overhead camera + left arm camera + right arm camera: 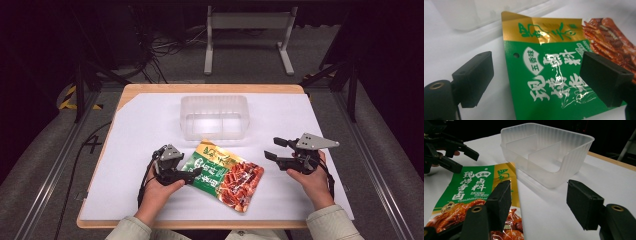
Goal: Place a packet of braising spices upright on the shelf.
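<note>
- We see a wooden table [210, 89] topped with a white sheet [145, 130], standing in a dim room with grey carpet.
- Behind the table, a pale metal frame [248, 30] stands on the floor, with loose cables [160, 47] to its left and yellow-black tape [70, 97] near a dark stand.
- A clear plastic container [215, 117] with inner dividers sits at the sheet's middle, towards the far edge.
- A green and gold snack packet [225, 175] lies flat just in front of the container.
- Our left gripper [192, 175] has its jaws spread wide at the packet's left edge, one over the green print and one beside it, not clamping.
- Our right gripper [275, 148] is held to the right of the packet, jaws released and holding nothing.
</note>
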`<state>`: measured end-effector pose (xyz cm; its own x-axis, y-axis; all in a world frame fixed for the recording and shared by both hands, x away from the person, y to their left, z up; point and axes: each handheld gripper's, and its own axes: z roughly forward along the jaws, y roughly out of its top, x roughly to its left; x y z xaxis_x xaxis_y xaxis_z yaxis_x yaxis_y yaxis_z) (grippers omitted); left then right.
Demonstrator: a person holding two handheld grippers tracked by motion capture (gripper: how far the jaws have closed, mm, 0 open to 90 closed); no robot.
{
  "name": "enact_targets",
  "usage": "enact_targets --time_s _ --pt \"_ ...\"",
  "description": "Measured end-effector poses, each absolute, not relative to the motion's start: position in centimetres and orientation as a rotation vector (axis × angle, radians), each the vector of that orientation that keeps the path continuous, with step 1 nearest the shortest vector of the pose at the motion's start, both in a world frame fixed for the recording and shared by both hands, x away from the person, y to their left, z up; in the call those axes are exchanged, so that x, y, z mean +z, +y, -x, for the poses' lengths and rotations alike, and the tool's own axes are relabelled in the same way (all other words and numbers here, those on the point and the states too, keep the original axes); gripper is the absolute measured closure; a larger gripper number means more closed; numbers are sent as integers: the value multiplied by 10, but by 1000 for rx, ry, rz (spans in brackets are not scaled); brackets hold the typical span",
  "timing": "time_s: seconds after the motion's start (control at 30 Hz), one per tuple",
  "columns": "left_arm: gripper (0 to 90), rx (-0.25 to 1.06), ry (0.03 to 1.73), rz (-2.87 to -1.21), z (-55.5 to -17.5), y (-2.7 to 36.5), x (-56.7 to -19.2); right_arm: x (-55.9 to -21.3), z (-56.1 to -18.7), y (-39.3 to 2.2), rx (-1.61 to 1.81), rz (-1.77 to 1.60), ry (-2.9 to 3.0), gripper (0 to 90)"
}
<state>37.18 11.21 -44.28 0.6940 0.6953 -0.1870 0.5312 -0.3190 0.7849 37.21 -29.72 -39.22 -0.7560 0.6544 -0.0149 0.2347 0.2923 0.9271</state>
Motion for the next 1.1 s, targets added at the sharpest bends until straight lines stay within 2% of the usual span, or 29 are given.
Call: enact_targets --time_s 0.1,0.57,0.73,1.03,1.07,1.1 --pt "191 205 952 -2023 -372 113 -443 -393 -372 -297 1457 -795 2179 359" --pt "237 62 997 -2082 -378 116 -450 -394 -372 -294 1448 -781 2193 355" --pt "251 50 988 -2080 -378 115 -450 -394 -372 -295 1461 -788 2202 349" --pt "343 0 966 -2052 -377 117 -449 -396 -373 -293 1449 -790 2221 345" --pt "371 7 949 -2044 -377 117 -448 -396 -373 -293 1450 -791 2222 345" --pt "445 -3 947 -2042 -376 117 -447 -396 -373 -293 1448 -792 2223 346"
